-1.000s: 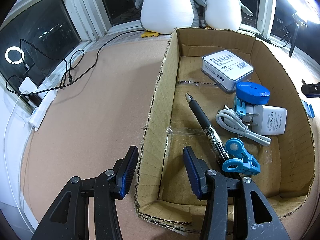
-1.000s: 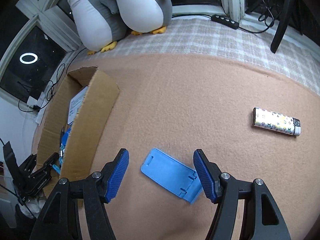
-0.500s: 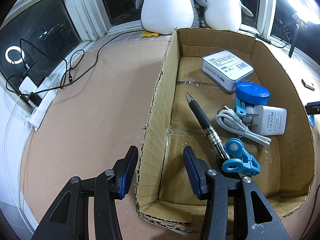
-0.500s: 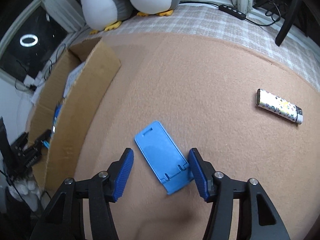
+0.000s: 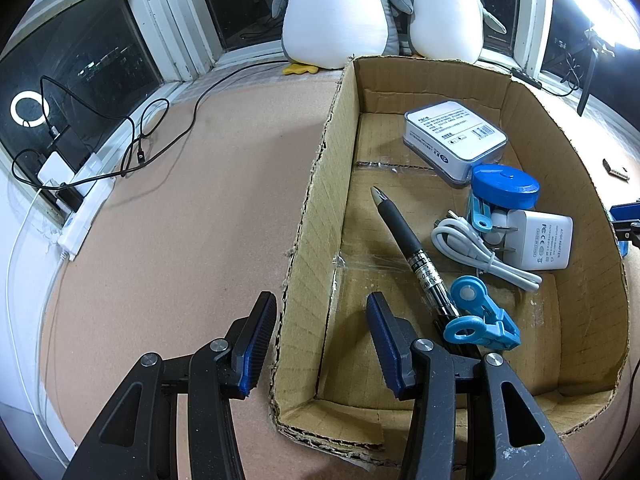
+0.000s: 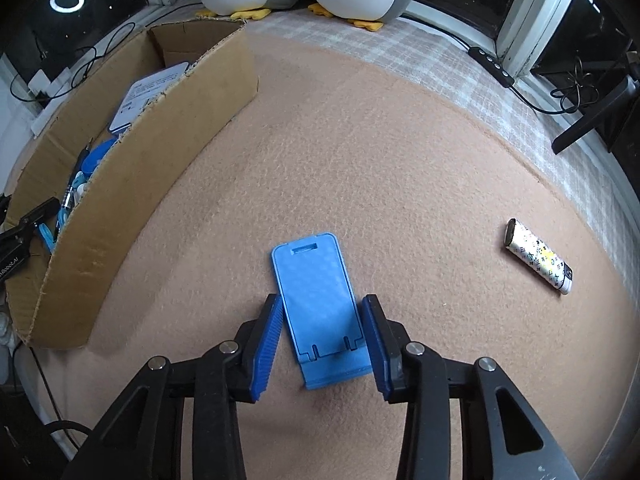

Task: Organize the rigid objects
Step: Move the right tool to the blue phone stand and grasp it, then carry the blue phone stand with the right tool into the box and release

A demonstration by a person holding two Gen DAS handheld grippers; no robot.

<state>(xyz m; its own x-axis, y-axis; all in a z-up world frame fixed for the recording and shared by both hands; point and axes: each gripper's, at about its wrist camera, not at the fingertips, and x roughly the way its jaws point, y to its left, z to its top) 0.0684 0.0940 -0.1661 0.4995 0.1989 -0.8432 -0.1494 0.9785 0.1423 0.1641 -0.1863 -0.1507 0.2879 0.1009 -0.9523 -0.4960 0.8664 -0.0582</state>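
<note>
A blue phone stand lies flat on the tan cloth. My right gripper points down over its near end. Its jaws are closing, with the stand between them and the blue pads right at its side edges. A patterned lighter lies to the right. My left gripper stands open astride the left wall of the cardboard box, with a clear gap on the inner side. In the box lie a black pen, a white tin, a blue round case, a white charger and a blue clip.
Two plush penguins sit on the window ledge behind the box. Black cables and a white power strip run along the left edge. In the right wrist view the cardboard box stands left of the stand, and a switch cable lies at the back right.
My right gripper has rolled and moved over the blue stand until the stand lies lengthwise between its fingers, and the fingers have drawn much closer together. The left gripper has not moved.
</note>
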